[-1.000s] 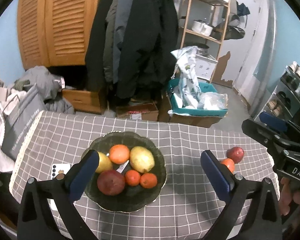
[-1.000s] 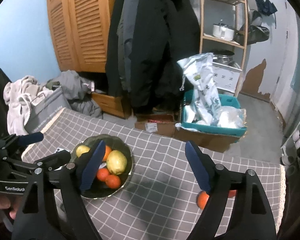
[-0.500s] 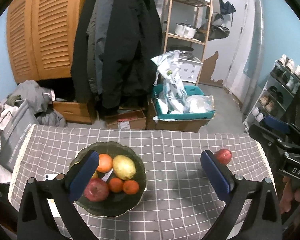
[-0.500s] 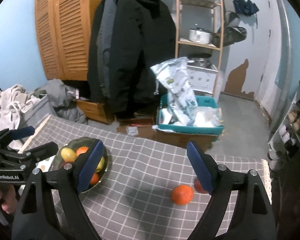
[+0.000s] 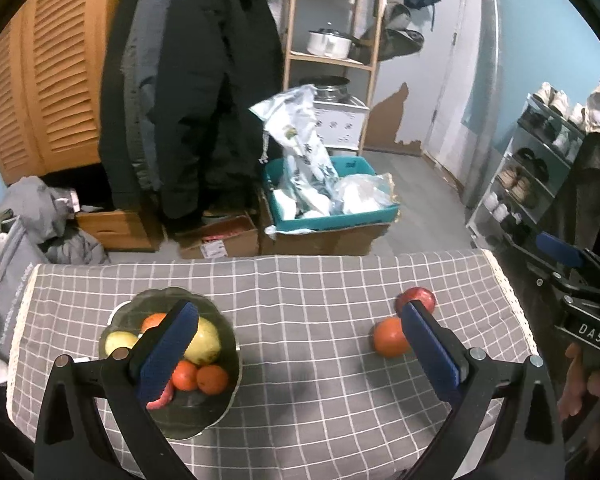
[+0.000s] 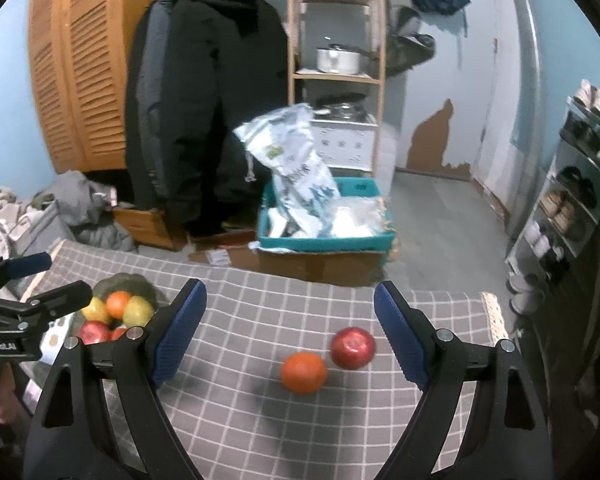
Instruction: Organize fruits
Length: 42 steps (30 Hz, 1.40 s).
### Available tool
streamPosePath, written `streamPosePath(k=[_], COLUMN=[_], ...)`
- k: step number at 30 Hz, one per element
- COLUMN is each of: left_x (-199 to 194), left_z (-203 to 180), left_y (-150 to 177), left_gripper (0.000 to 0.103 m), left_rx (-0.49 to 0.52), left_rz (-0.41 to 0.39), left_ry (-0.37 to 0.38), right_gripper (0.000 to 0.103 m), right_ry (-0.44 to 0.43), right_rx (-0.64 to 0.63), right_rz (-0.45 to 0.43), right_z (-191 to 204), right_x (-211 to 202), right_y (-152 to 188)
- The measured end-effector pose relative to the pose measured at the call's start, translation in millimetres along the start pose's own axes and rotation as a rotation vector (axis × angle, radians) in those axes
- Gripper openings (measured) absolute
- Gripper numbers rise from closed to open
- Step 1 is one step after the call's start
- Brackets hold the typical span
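- Right claw (image 6: 288,336): jaws spread wide, holding nothing, poised above the orange (image 6: 303,373) and the red apple (image 6: 353,347), which lie on the checked cloth of the counter (image 6: 260,304) near its right end.
- Orange and apple sit just beside each other, possibly touching. Risk: a finger coming down on the orange may nudge the apple, which could roll toward the counter's nearby right edge and fall to the floor.
- Both fruits are round and smooth. Risk: an off-centre closure could squeeze one out sideways instead of gripping it.
- Left claw (image 5: 296,344): likewise wide and holding nothing, raised over the counter with one blue pad above the bowl (image 5: 220,412).
- The bowl, at the counter's left end, already carries several fruits, among them a yellow pear (image 5: 204,340) and small oranges (image 5: 198,377). Risk: a fruit released onto this pile may bounce or roll over the low rim.
- Risk: the cloth may drag and bunch under a low pass, displacing the loose fruit.
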<state>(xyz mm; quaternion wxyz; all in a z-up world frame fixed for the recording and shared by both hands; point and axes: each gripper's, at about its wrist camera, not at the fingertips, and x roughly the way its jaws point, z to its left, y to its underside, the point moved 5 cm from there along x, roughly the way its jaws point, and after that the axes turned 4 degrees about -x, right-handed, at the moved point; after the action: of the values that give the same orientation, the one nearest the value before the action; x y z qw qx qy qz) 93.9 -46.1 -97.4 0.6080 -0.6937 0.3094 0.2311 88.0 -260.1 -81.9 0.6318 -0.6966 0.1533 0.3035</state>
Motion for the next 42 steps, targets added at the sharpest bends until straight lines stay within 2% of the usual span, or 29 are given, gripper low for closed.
streamPosePath(k=[17, 42], left_x=[47.2, 170.6], left_z=[-46.0, -82.8], left_y=[9.8, 68.4], left_gripper=[0.102, 0.102], left_rx=[0.045, 0.058], left_rz=[0.091, 0.344], left_ry=[0.033, 0.047], right_gripper=[0.086, 0.086], right_ry=[0.077, 0.114], right_rx=[0.070, 0.162], right_rz=[0.105, 0.358], right_z=[-58.0, -99.5], right_x=[23.7, 105.1], right_y=[37.2, 108.0])
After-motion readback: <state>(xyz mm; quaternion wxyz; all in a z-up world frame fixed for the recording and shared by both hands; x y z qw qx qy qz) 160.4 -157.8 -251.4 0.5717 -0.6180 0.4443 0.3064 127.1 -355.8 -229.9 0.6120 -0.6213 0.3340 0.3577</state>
